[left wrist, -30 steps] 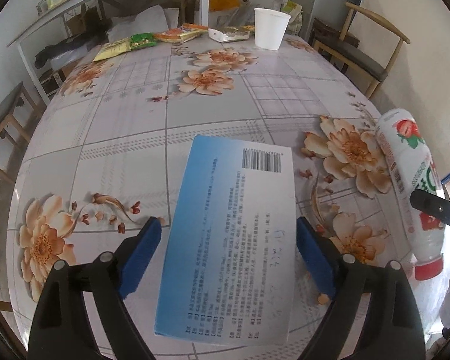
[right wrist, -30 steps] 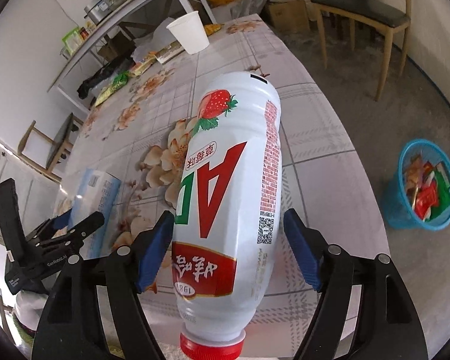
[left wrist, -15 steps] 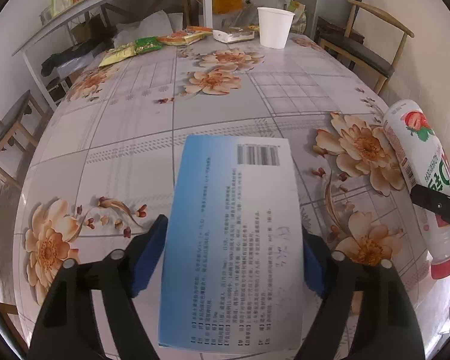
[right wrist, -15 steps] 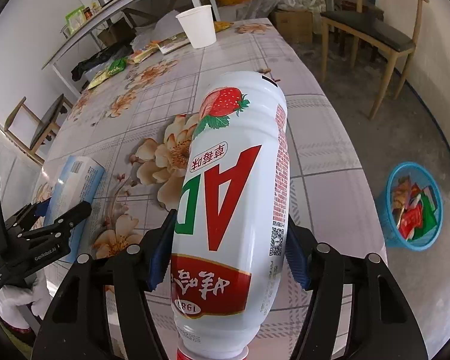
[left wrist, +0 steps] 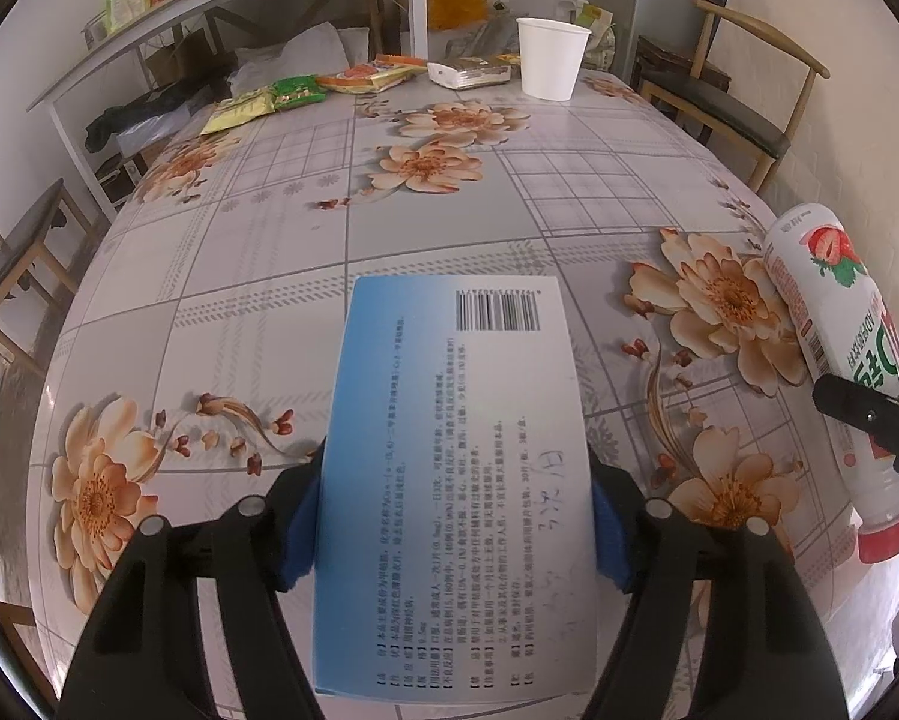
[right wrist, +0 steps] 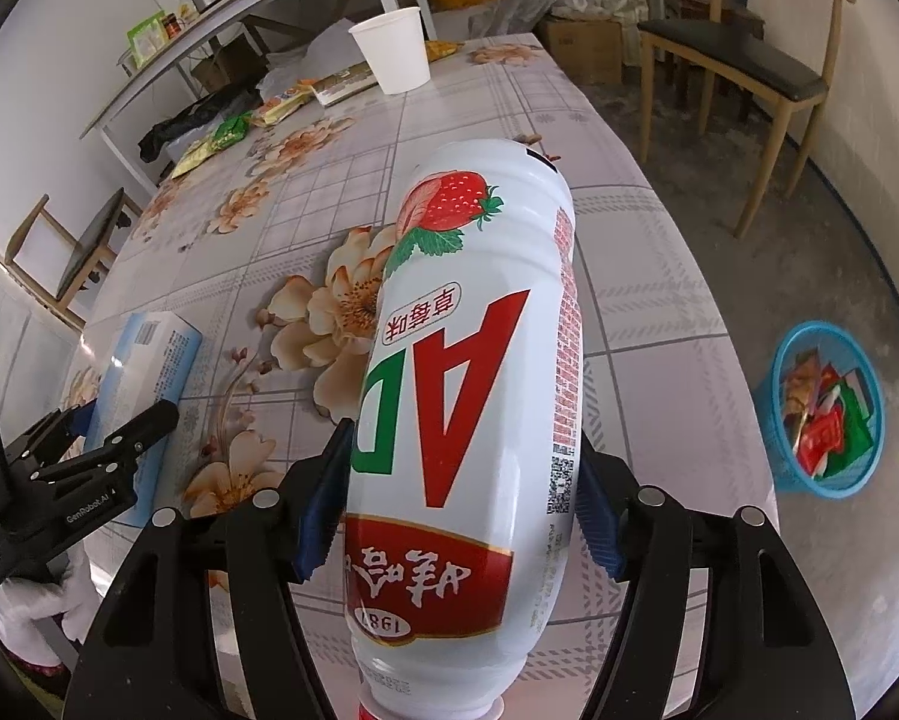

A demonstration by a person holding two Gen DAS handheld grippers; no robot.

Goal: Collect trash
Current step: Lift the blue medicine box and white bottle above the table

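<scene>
Nearest, the left gripper [left wrist: 455, 531] has just closed its jaws in on a box [left wrist: 455, 480], and the blue pads [left wrist: 302, 531] now press against both long sides of it. This box is blue and white, printed with a barcode and small text, and its far end juts out over the table [left wrist: 341, 228]. Likewise the right gripper [right wrist: 458, 516] clamps a bottle [right wrist: 467, 372] between its pads, which sit tight against the white body just above the red label band. That bottle carries a strawberry picture and large red letters, with its red cap toward the camera and its base pointing away. Under both lies a flowered tablecloth. Off the table's right edge, on the grey floor, a blue basket [right wrist: 779, 450] holds bright wrappers. Farther along the table stands a white paper cup [left wrist: 551, 60], with several snack packets [left wrist: 293, 93] beside it near the far edge. Beyond are wooden chairs [right wrist: 749, 60] and a shelf [left wrist: 209, 0] against the wall.
</scene>
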